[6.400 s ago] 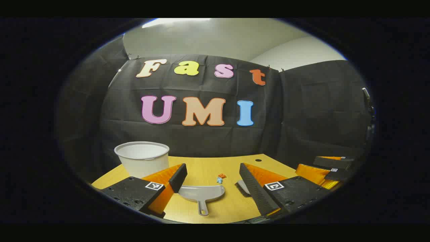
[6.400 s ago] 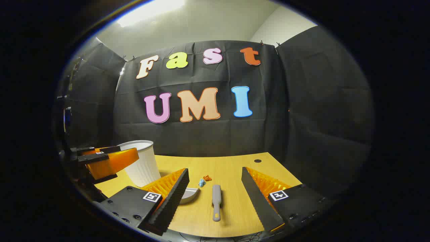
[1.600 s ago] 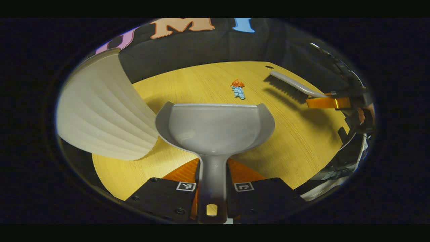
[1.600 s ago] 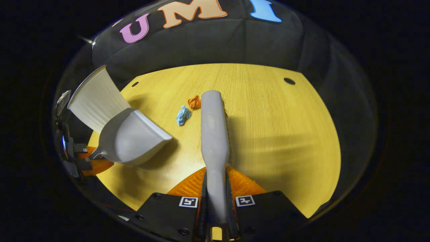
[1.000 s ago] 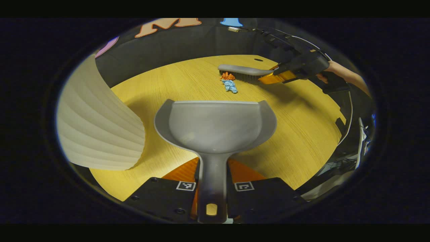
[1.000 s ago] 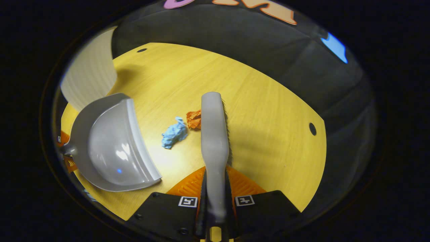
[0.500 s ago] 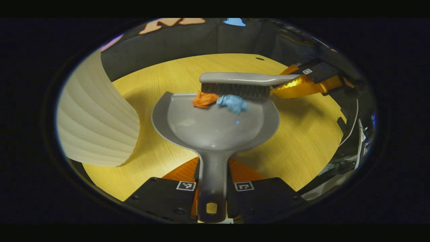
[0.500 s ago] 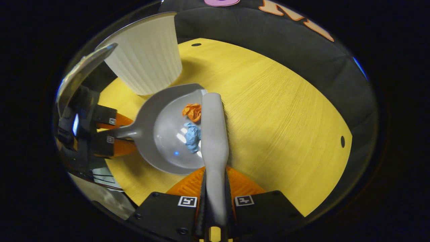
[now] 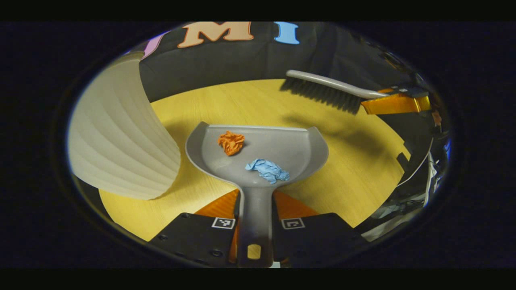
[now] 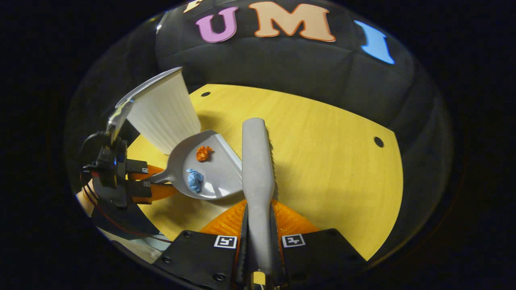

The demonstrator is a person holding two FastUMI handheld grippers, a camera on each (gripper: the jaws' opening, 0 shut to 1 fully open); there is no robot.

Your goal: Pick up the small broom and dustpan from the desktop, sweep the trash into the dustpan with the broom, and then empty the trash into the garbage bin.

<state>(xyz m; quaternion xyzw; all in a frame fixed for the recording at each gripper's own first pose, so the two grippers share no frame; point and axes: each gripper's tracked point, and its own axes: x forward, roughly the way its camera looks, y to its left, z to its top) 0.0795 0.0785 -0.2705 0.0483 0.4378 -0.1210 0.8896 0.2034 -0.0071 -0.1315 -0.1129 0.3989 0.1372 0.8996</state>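
- The left gripper (image 9: 254,225) clamps the dustpan (image 9: 258,151) handle; 2 paper scraps (image 9: 267,170) lie inside.
- The garbage bin (image 9: 121,137) stands just left of the dustpan.
- The right gripper (image 10: 258,241) clamps the broom (image 10: 257,169), raised off the desk (image 9: 363,169).

Right gripper (image 10: 258,225) clamps the broom (image 10: 257,161); orange scrap (image 10: 204,153) lies in the dustpan (image 10: 217,177).

Trash (image 9: 267,170) now in dustpan (image 9: 298,145); broom (image 9: 322,90) seemingly lifted.
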